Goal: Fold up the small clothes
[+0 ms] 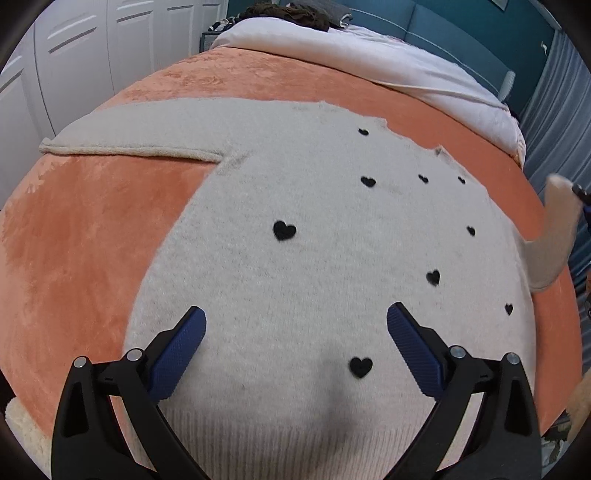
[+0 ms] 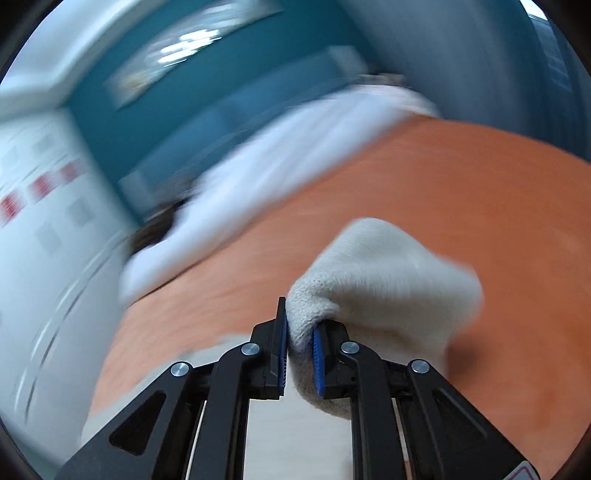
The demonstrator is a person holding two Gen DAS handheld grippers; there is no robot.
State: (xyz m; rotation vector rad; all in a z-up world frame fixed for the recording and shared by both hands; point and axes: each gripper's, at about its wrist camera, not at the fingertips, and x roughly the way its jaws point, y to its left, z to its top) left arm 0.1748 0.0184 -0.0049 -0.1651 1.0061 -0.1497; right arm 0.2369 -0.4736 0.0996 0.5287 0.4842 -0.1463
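Note:
A cream knit sweater (image 1: pixel 314 229) with small black hearts lies flat on an orange bedspread (image 1: pixel 85 240), its ribbed hem nearest me. One sleeve (image 1: pixel 129 142) stretches out to the left. My left gripper (image 1: pixel 295 325) hovers open over the lower body of the sweater, with nothing between its blue pads. The other sleeve (image 1: pixel 554 236) is lifted at the right edge. In the right wrist view my right gripper (image 2: pixel 300 332) is shut on that sleeve's cuff (image 2: pixel 384 269), which bulges out past the fingers above the bedspread (image 2: pixel 461 192).
A white blanket (image 1: pixel 388 62) covers the far end of the bed, with dark clothes (image 1: pixel 291 14) heaped beyond it. White closet doors (image 1: pixel 74 55) stand at the left and a teal wall (image 1: pixel 461 29) at the back. The right wrist view is motion-blurred.

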